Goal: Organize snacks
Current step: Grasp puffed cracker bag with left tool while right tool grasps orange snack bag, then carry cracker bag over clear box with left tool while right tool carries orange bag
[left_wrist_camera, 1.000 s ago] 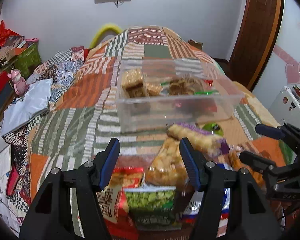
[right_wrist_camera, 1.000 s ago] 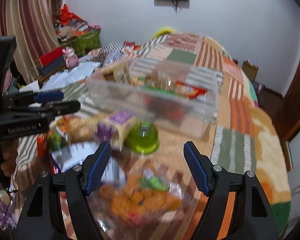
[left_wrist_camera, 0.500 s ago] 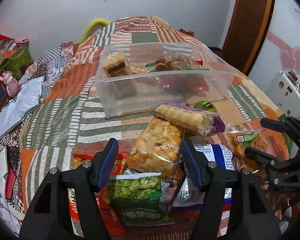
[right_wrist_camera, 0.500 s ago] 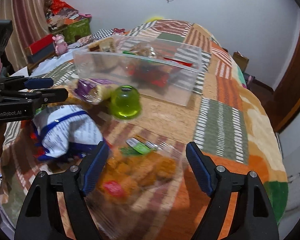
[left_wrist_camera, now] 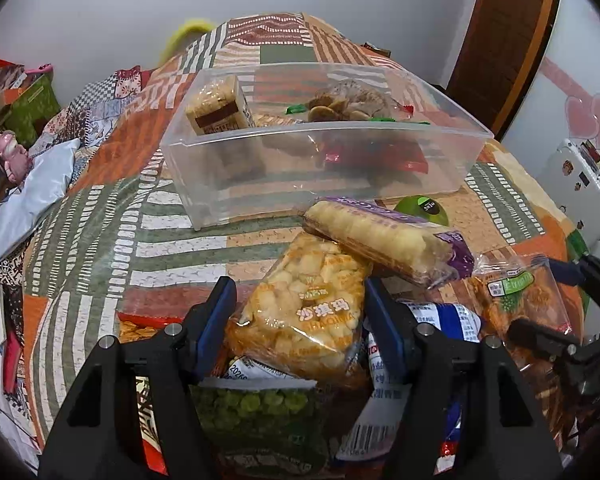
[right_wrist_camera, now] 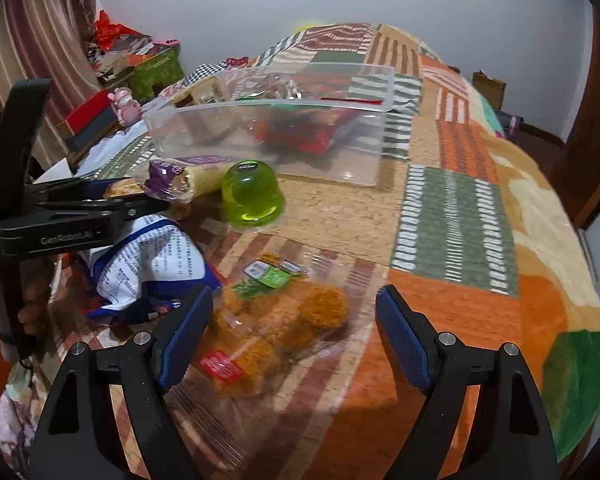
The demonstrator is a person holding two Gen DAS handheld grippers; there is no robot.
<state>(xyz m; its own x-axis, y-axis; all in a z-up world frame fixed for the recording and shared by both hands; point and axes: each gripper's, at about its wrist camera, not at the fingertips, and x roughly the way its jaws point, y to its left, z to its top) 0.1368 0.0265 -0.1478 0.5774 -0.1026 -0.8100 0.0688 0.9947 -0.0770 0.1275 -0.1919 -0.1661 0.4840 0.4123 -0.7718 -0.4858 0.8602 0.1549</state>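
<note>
A clear plastic bin (left_wrist_camera: 320, 168) (right_wrist_camera: 260, 136) with several snacks inside stands on the quilted bed. In front of it lies a loose pile of snacks. My left gripper (left_wrist_camera: 298, 312) (right_wrist_camera: 140, 194) straddles a yellow puffed-snack bag (left_wrist_camera: 304, 316), which fills the gap between its jaws; I see no squeeze. Under that bag lies a green pea bag (left_wrist_camera: 256, 408). My right gripper (right_wrist_camera: 292, 304) (left_wrist_camera: 548, 300) is opening its jaws around a clear bag of orange-brown fried pieces (right_wrist_camera: 284, 320) (left_wrist_camera: 516, 296), pads apart from it.
A purple-wrapped roll (left_wrist_camera: 380, 236) (right_wrist_camera: 188, 176), a green jelly cup (right_wrist_camera: 252, 196) and a blue-and-white bag (right_wrist_camera: 152, 264) lie between the bin and the grippers. The bed drops off at the right. Boxes and a pink toy (right_wrist_camera: 124, 106) crowd the left side.
Both grippers have sunk toward the snack pile. The left one now has the yellow bag between its fingers. The right jaws have spread wider over the clear bag.
</note>
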